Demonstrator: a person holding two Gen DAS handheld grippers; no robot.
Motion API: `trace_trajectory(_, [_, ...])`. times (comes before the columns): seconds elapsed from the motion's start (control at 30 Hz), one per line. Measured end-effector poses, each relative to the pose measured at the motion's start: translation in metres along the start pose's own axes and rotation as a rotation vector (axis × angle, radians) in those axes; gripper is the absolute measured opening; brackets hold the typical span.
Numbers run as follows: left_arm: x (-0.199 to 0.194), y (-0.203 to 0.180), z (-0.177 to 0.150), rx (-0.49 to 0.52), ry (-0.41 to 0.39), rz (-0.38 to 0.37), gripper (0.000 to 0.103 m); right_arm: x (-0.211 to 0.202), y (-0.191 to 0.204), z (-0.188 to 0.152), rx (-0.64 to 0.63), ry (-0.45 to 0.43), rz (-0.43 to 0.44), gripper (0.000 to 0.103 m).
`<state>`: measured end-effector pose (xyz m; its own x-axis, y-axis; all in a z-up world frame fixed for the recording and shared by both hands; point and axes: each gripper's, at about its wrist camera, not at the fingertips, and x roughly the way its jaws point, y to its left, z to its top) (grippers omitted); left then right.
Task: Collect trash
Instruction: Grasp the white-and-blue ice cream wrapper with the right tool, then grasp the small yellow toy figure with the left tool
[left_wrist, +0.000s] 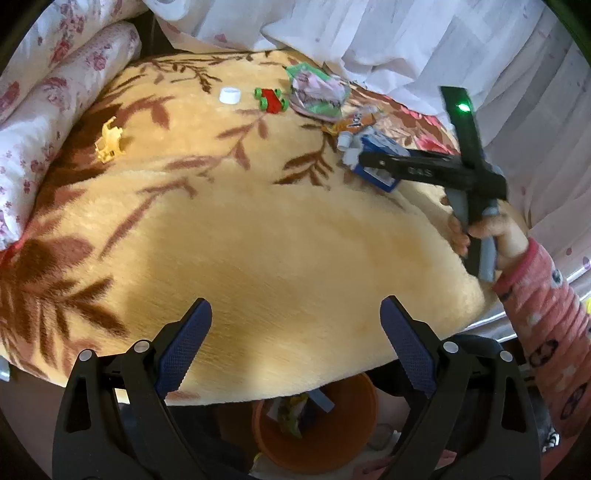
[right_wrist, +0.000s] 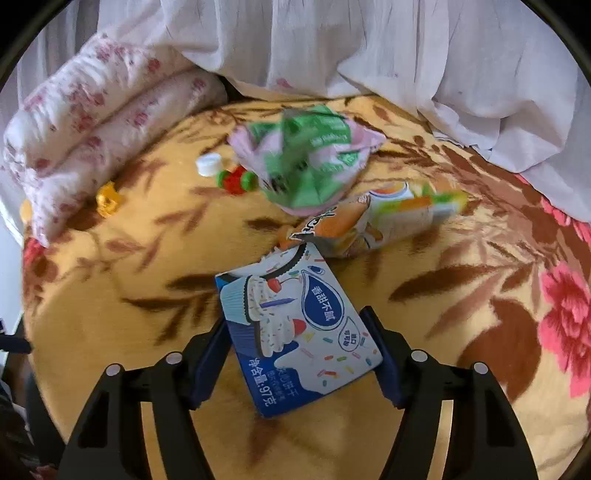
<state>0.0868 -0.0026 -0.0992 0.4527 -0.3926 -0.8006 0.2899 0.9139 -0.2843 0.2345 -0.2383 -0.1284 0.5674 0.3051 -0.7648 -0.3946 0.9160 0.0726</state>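
Note:
My right gripper (right_wrist: 295, 343) is shut on a blue and white biscuit box (right_wrist: 295, 332), its pads on the box's two sides; the box also shows in the left wrist view (left_wrist: 376, 162) under the right gripper (left_wrist: 369, 160). Beyond it on the yellow blanket (right_wrist: 110, 314) lie an orange snack wrapper (right_wrist: 380, 221), a crumpled green and pink wrapper (right_wrist: 306, 162) and a white bottle cap (right_wrist: 208, 164). My left gripper (left_wrist: 295, 339) is open and empty above the blanket's near edge. An orange bin (left_wrist: 317, 424) with some trash stands below it.
A red and green toy block (left_wrist: 270, 99) and a yellow toy (left_wrist: 109, 142) lie on the blanket. A floral rolled quilt (left_wrist: 55, 110) borders the left. White curtain cloth (right_wrist: 369, 48) hangs at the back.

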Motion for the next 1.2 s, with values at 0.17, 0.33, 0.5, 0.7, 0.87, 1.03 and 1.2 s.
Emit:
trace_trajectory(0.17, [-0.001, 0.017, 0.011, -0.020, -0.029, 0.032, 0.090, -0.032, 0.008, -0.011, 0.022, -0.044, 0.058, 0.067])
trace_trajectory(0.33, [-0.002, 0.060, 0.032, -0.108, -0.079, 0.110, 0.090, -0.069, 0.017, -0.025, 0.060, -0.105, 0.136, 0.067])
trace_trajectory(0.5, [0.008, 0.106, 0.064, -0.181, -0.113, 0.188, 0.090, -0.099, 0.028, -0.035, 0.068, -0.151, 0.143, 0.067])
trace_trajectory(0.7, [0.031, 0.144, 0.105, -0.228, -0.126, 0.242, 0.090, -0.120, 0.036, -0.047, 0.059, -0.173, 0.152, 0.068])
trace_trajectory(0.87, [0.054, 0.164, 0.130, -0.233, -0.130, 0.317, 0.090, -0.125, 0.041, -0.062, 0.043, -0.149, 0.122, 0.067])
trace_trajectory(1.03, [0.070, 0.175, 0.148, -0.232, -0.135, 0.364, 0.090, -0.132, 0.036, -0.074, 0.066, -0.147, 0.129, 0.067])
trace_trajectory(1.2, [0.083, 0.182, 0.148, -0.248, -0.086, 0.364, 0.046, -0.139, 0.028, -0.080, 0.108, -0.160, 0.130, 0.067])
